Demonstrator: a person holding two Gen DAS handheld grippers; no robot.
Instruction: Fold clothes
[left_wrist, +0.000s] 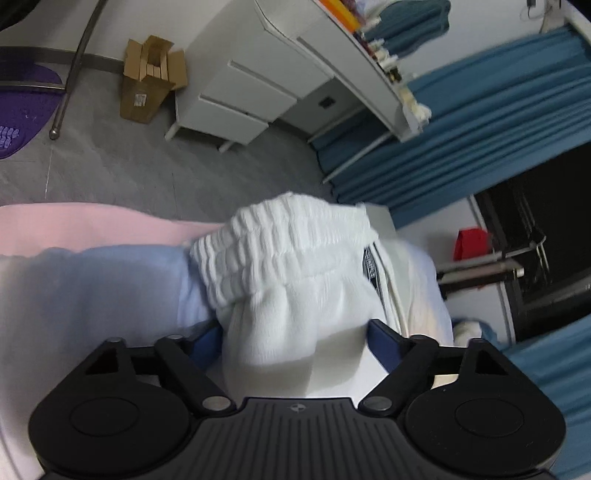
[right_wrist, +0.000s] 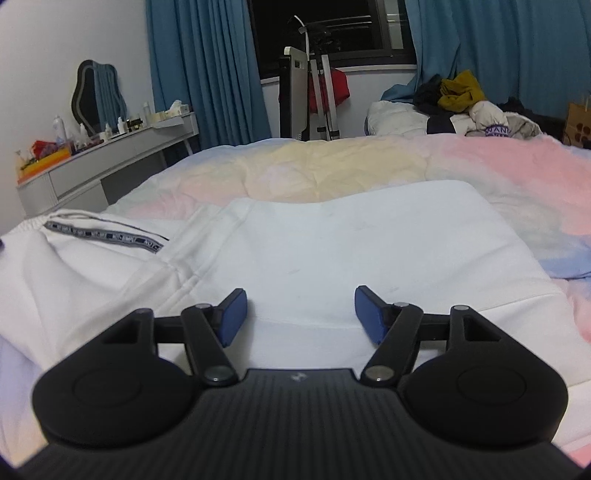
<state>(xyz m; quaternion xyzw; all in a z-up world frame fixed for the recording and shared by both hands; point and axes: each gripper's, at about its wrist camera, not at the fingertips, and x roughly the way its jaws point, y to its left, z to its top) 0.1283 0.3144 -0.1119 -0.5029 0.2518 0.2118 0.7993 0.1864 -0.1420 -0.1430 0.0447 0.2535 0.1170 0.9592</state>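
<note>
1. Two grippers in view, one per wrist camera. The left gripper (left_wrist: 295, 332) has its blue fingers (left_wrist: 382, 341) pressed against both sides of a bunched fold of the white garment (left_wrist: 295, 280), clamped on it. The right gripper (right_wrist: 300, 315) has its fingers (right_wrist: 232, 315) wide apart, nothing between them.
2. One white garment, seen in both views. In the left wrist view its ribbed elastic waistband (left_wrist: 266, 243) curls over at frame centre, lifted above the bed. In the right wrist view the rest lies flat across the middle of the frame (right_wrist: 332, 251), with one dark patterned stripe (right_wrist: 107, 234) at centre left.
3. One bed with a pastel quilt (right_wrist: 498, 166), pink, yellow and blue patches. Bare quilt fills the upper middle and right side of the right wrist frame, beyond the garment's far edge.
4. One heap of other clothes (right_wrist: 461, 99) at upper right, well apart from the garment.
5. One white dressing table (right_wrist: 122, 155) at left, cluttered with small bottles; too small to count. One mirror (right_wrist: 98, 94) above it.
6. One cardboard box (left_wrist: 151, 79), flaps open, upper left of the left wrist frame, on grey floor (left_wrist: 129, 166) that lies bare between box and bed edge.
7. Blue curtains (right_wrist: 207, 66) flank one dark window (right_wrist: 325, 29), top centre.
</note>
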